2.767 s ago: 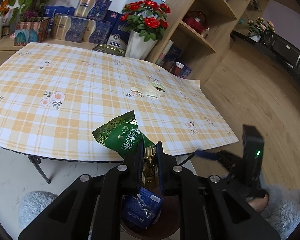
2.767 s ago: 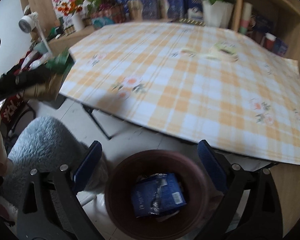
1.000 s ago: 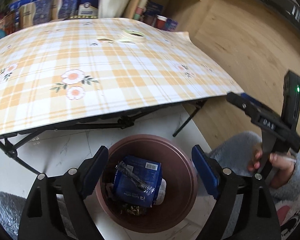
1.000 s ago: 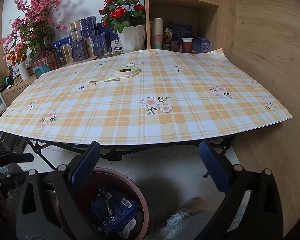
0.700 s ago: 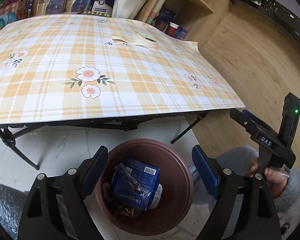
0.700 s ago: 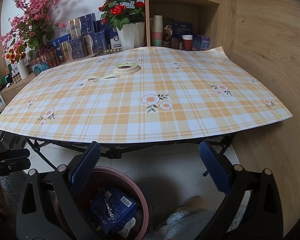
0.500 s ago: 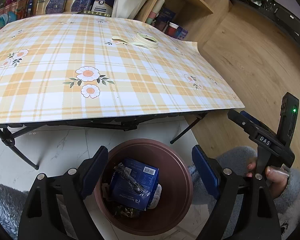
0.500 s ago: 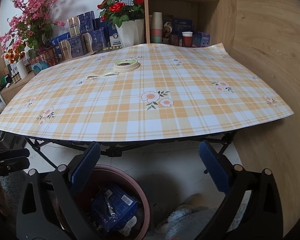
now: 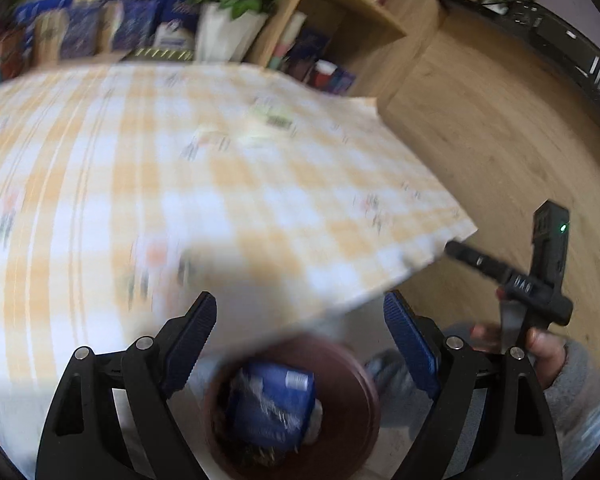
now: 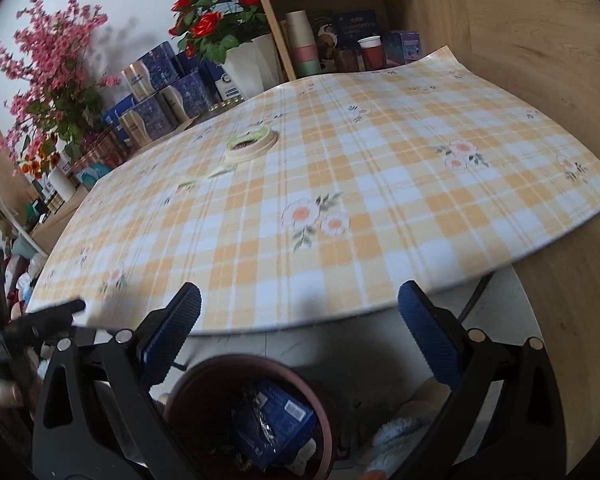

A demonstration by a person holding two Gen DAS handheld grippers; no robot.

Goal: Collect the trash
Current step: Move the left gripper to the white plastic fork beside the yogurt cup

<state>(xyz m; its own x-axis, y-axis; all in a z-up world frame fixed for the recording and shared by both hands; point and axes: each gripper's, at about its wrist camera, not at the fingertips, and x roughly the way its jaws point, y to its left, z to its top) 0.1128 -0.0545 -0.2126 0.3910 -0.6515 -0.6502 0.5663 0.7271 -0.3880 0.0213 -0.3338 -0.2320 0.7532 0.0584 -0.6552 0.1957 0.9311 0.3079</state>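
Note:
A brown round bin [image 9: 352,368] stands on the floor under the table's near edge and holds a blue packet [image 9: 272,408] and other wrappers. It also shows in the right wrist view [image 10: 204,380] with the blue packet [image 10: 276,416]. My left gripper [image 9: 300,328] is open and empty above the bin; this view is blurred. My right gripper [image 10: 300,320] is open and empty over the bin and table edge. A roll of tape [image 10: 252,142] with a loose strip lies on the checked tablecloth [image 10: 340,184].
Flower pots, boxes [image 10: 160,100] and a wooden shelf [image 10: 340,20] with cups stand behind the table. The other hand-held gripper shows at the right of the left wrist view [image 9: 540,272] and at the left of the right wrist view [image 10: 28,332]. Wooden wall at right.
The left gripper let the green packet go earlier and opened. Since half a second ago both grippers have risen and tilted up toward the table; the left view is motion-blurred.

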